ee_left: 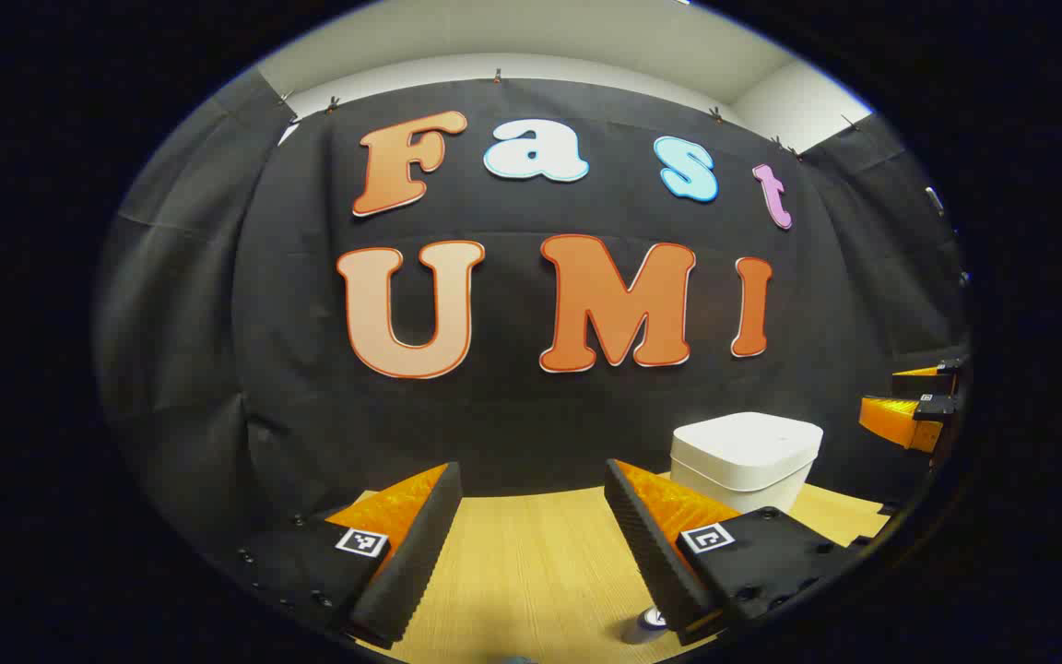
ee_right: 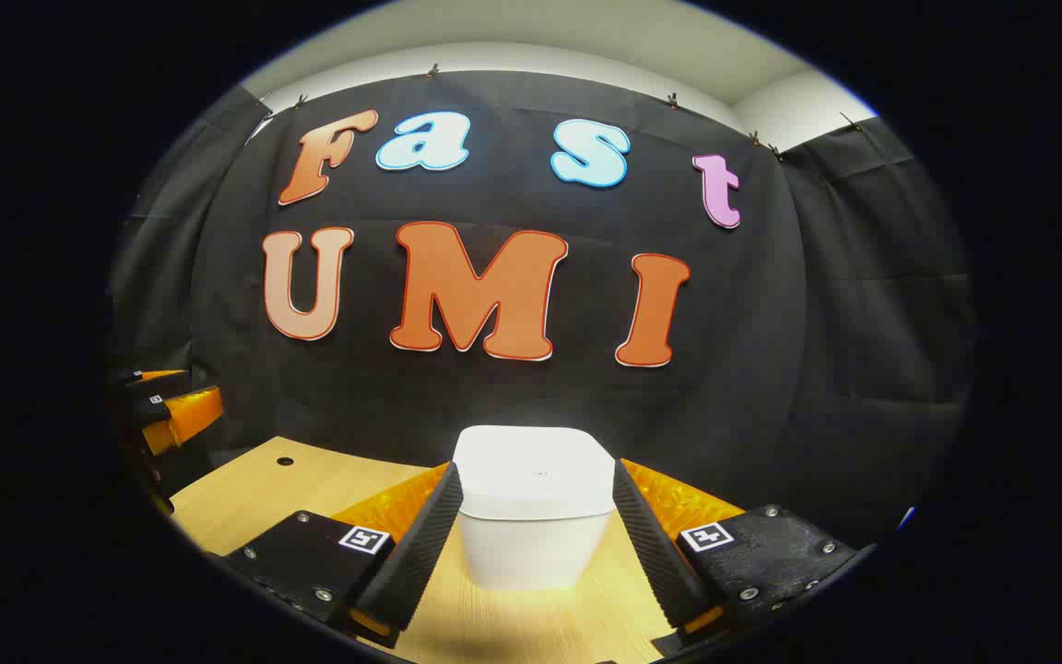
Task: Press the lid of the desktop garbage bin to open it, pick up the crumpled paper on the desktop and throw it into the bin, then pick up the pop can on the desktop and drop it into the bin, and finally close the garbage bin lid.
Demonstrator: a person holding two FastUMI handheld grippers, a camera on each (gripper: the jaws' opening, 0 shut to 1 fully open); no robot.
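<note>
In the left gripper view we saw our left claw (ee_left: pixel 531 544) with its ribbed fingers spread apart over the pale wood-grain surface (ee_left: pixel 531 572), nothing between them. A small round metal top, probably the pop can (ee_left: pixel 649 623), peeked out low beside that claw's right finger. Farther off to the right sat the white, rounded-square garbage bin (ee_left: pixel 741 458), lid down, with the right claw (ee_left: pixel 914 406) beyond it at the edge. In the right gripper view our right claw (ee_right: pixel 536 544) was also spread, the smooth plastic bin (ee_right: pixel 534 507) standing just ahead, framed between its fingertips without touching. We could see the left claw (ee_right: pixel 171 406) far left and a small hole (ee_right: pixel 285 459) in the surface.
</note>
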